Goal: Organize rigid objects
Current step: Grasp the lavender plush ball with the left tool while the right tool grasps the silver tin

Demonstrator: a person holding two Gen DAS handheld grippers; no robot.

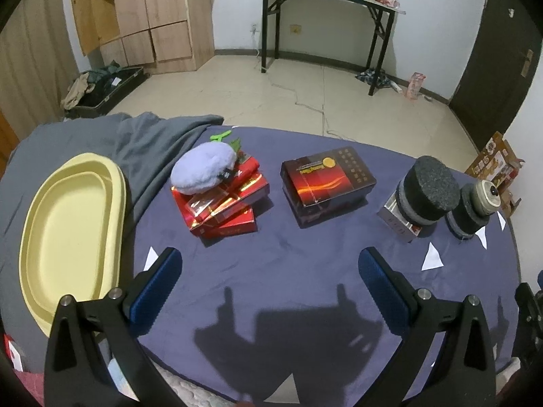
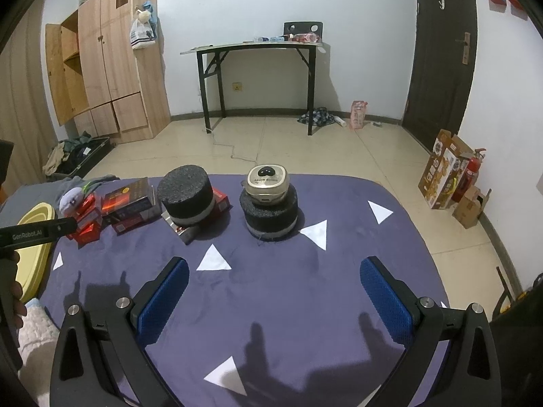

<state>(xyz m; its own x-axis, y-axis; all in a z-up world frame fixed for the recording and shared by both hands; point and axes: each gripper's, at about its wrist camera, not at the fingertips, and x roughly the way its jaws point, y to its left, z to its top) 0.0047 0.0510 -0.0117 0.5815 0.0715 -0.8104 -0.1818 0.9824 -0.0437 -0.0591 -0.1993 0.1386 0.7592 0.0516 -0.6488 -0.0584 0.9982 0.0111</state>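
Left wrist view shows the left gripper [image 1: 268, 271] spread wide and holding nothing, hovering above the purple cloth [image 1: 271, 271] (its shadow falls just below the fingers). At about eleven o'clock from it sits a stack of red boxes [image 1: 225, 203] with a pale plush toy [image 1: 203, 169] resting on top; at about twelve o'clock lies a dark box [image 1: 327, 183], apart from the stack. Toward two o'clock stand a large black foam cylinder [image 1: 426, 190] and, just beside it, a smaller foam cylinder [image 1: 466, 213] carrying a cream round case [image 1: 487, 196]. At nine o'clock a yellow tray [image 1: 68, 237] lies flat, likely the place meant to receive the rigid items, since it is bare.

From the right wrist view, the right gripper [image 2: 273, 288] is likewise wide apart and holds nothing, pointed toward the cream case at twelve o'clock. Both tools seem poised for a first pick rather than mid-carry. The plush toy would probably need lifting off before the red boxes can be handled.
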